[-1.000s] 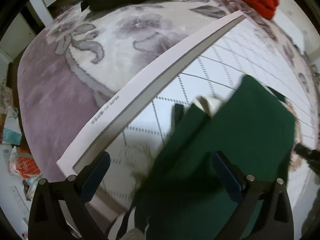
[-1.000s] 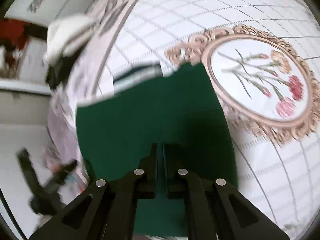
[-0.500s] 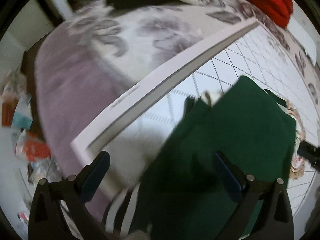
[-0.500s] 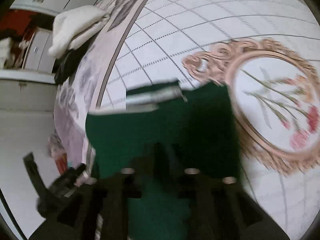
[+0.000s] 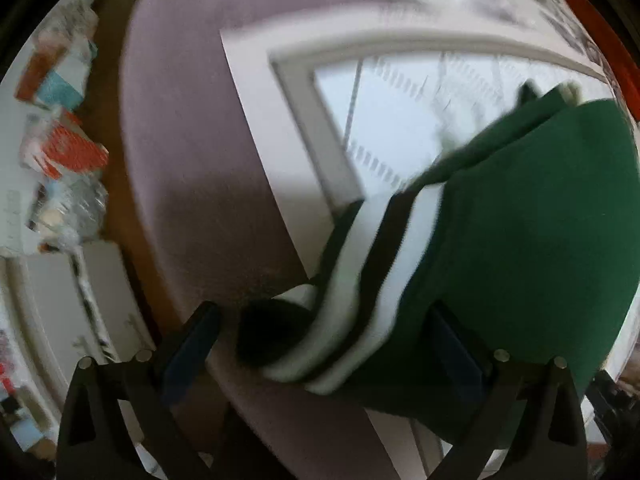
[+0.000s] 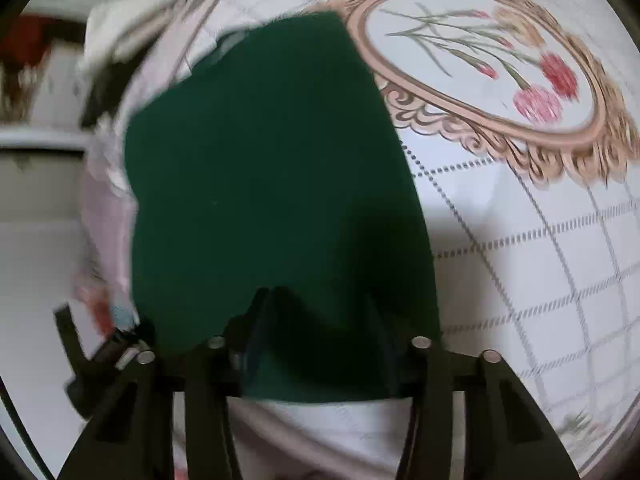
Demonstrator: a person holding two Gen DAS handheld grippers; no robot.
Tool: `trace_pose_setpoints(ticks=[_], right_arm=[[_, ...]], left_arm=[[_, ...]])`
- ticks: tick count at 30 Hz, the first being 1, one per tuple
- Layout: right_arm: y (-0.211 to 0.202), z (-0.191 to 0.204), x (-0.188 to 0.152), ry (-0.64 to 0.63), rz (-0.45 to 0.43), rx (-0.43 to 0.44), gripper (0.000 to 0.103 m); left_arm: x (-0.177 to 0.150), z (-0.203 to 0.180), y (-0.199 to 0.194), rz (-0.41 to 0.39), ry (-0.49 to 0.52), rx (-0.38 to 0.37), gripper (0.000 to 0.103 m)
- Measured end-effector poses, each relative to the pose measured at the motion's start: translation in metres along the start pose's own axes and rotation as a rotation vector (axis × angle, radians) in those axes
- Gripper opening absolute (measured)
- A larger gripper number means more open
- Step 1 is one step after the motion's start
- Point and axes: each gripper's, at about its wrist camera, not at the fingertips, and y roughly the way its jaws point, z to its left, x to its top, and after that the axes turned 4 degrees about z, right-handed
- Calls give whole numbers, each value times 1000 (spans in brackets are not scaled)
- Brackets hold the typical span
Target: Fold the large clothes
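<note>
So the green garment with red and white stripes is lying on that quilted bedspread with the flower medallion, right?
Not quite: the stripes on the green garment are black and white, as the left wrist view shows. It does lie on the quilted bedspread beside the flower medallion.

Green garment (image 6: pixel 276 184) hides the bedspread (image 6: pixel 520 240) beneath and the right jaws' inner pads. Clutter (image 5: pixel 60 128) left of the bed too blurred to identify. Garment's striped hem (image 5: pixel 372 264) smeared.

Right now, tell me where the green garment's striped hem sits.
In the left wrist view, the striped hem lies low in the middle, between the open left claw fingers, draped over the white mat's corner onto the mauve bedspread.
</note>
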Motion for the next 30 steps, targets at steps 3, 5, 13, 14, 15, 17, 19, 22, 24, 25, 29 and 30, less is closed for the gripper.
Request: trace_pose_setpoints(ticks=[3,5,13,14,15,17,19,22,24,25,29,30], right_arm=[[9,11,8,-38,21,-66,51],[-1,8,13,-29,53,-10,58],[5,-102,6,176,41,381,77],[19,-112,9,191,65,446,77],[30,-118,11,198,82,500,77],[47,-125,19,185,93,649,89],[51,-122,27,157,101,738,93],[61,-110,39,126,138,780,93],[65,-99,48,112,153,784,93],[67,-94,51,110,159,780,93],[72,-83,58,115,163,763,93],[71,-83,59,112,172,760,91]], left_arm=[[-5,5,-8,-1,-12,-25,103],[-11,7,-22,13,-27,-53,103],[-41,2,-12,67,-126,-401,103],[-40,1,-4,68,-142,-442,102],[-36,0,-3,53,-151,-467,102],[-29,-2,1,4,-152,-497,102],[-20,-6,5,-33,-155,-525,102],[-14,-9,9,-79,-156,-558,103],[-13,-10,7,-103,-146,-568,103],[-11,-10,5,-109,-139,-565,103],[-13,-9,2,-127,-121,-574,102],[-15,-8,-3,-108,-115,-571,101]])
